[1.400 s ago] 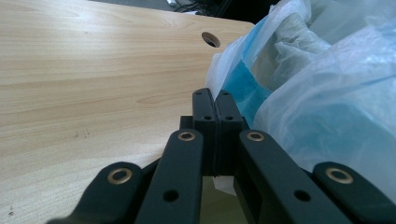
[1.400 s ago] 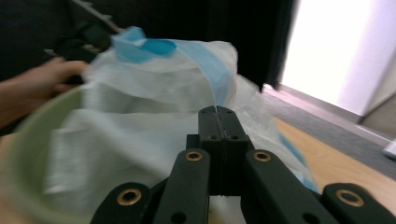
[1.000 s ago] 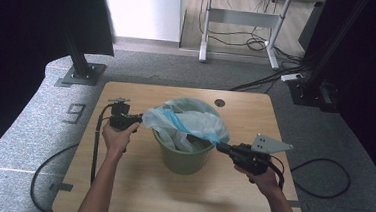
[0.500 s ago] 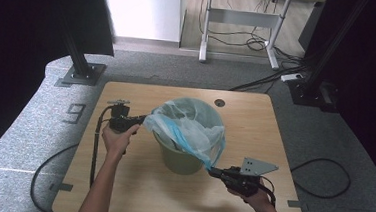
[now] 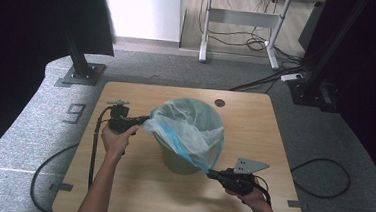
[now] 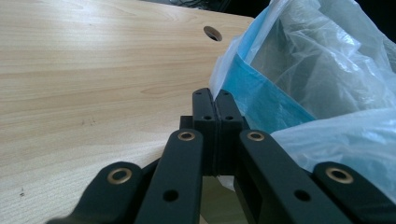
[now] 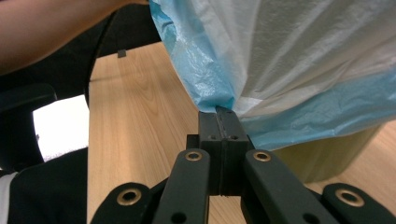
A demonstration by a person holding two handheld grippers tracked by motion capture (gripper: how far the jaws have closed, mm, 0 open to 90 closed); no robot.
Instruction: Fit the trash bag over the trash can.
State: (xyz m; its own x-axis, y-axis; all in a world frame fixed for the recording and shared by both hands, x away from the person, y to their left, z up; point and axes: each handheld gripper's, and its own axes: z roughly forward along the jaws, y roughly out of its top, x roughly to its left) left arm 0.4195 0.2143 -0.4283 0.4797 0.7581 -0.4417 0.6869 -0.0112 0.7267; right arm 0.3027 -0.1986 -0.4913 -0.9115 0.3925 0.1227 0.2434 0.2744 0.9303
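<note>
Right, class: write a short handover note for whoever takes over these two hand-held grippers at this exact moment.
Left hand-held gripper: shut on the bag's rim at the bin's left side, held off the table.
Right hand-held gripper: shut on the bag's blue edge, low at the bin's front right.
Plastic bag: mouth open over the green bin, which stands mid-table.
Done: both edges gripped, bag spread across the top.
Left: the blue edge hangs outside the bin, not yet snug around the rim; probably pull it down evenly, then release.

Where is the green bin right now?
In the high view the green bin stands mid-table under the plastic bag, between the left hand-held gripper and the right hand-held gripper.
</note>
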